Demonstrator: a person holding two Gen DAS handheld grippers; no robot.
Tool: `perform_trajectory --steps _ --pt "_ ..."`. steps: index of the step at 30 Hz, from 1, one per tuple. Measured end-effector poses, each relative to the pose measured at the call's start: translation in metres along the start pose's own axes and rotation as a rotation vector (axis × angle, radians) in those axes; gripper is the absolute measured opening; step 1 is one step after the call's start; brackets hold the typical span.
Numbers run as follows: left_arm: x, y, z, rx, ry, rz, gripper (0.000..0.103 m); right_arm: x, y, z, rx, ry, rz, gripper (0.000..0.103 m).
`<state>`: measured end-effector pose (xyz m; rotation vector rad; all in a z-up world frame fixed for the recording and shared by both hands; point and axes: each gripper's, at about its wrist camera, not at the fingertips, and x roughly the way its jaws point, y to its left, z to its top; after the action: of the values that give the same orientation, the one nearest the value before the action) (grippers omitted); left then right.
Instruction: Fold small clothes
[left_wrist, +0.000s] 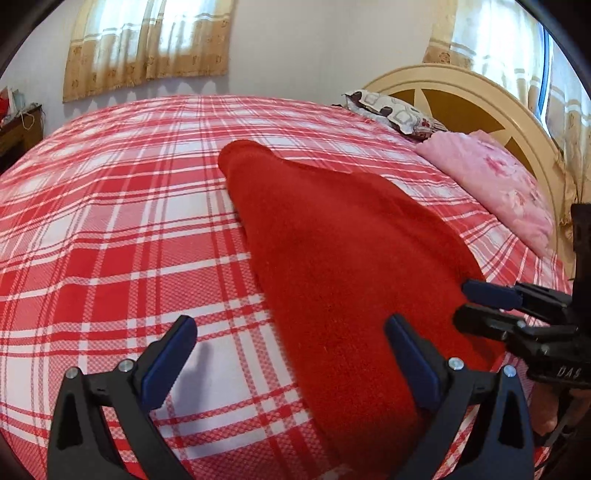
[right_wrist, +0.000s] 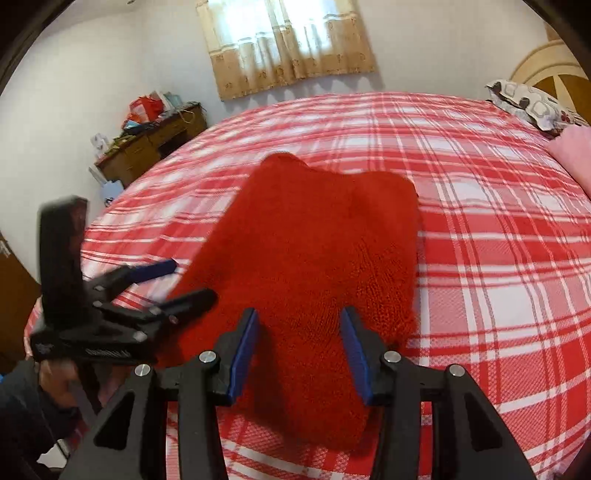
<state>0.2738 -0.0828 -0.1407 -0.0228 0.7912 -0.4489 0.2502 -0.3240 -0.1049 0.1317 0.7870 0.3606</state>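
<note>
A red knitted garment (right_wrist: 310, 266), fuzzy and thick in texture, is seen lying flat on a bed covered by a red-and-white plaid sheet (left_wrist: 110, 221). Its shape is long and tapered, broad at the near end and narrowing to a rounded far tip; the long axis is laid away from the cameras, toward the curtained window (right_wrist: 288, 44).

The left gripper (left_wrist: 291, 350) is held wide apart over the garment's left edge, with nothing grasped; one blue pad is over the sheet, the other over the knit. The right gripper (right_wrist: 299, 350) is held about half apart above the near end of the garment, its pads not pressed on it.

A cream wooden headboard (left_wrist: 461, 85) and pink floral bedding (left_wrist: 498, 181) are shown fully only in the left view; a cluttered wooden desk (right_wrist: 155, 140) is shown clearly only in the right view.
</note>
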Motion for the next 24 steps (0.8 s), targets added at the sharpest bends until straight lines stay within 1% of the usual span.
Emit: perform_trajectory --steps 1,2,3,4,7,10,13,20,24 --pt "0.0 -0.001 0.0 0.001 0.002 0.0 0.103 -0.003 -0.004 0.004 0.019 -0.015 0.007 0.048" --pt "0.0 -0.001 0.0 -0.003 0.008 -0.007 0.103 -0.005 -0.01 0.009 0.042 -0.024 0.01 0.05" --pt "0.0 -0.001 0.0 -0.013 0.013 -0.02 0.103 -0.004 -0.02 0.016 0.075 -0.029 0.003 0.056" --pt "-0.001 -0.001 0.001 -0.012 0.011 -0.025 0.103 -0.003 -0.029 0.022 0.108 -0.036 -0.006 0.058" --pt "0.001 -0.002 0.003 -0.008 -0.001 -0.033 0.103 0.013 -0.062 0.036 0.208 -0.016 -0.024 0.058" --pt "0.006 -0.004 0.005 -0.019 0.01 -0.055 0.103 0.033 -0.086 0.044 0.284 0.014 -0.008 0.058" --pt "0.01 -0.004 0.004 -0.017 0.023 -0.055 0.103 0.049 -0.097 0.05 0.302 0.027 -0.012 0.058" --pt "0.016 0.002 0.002 -0.06 0.056 -0.086 0.103 0.075 -0.119 0.062 0.332 0.039 0.004 0.058" --pt "0.018 -0.001 0.002 -0.058 0.062 -0.084 0.103 0.08 -0.121 0.059 0.344 0.047 0.043 0.058"
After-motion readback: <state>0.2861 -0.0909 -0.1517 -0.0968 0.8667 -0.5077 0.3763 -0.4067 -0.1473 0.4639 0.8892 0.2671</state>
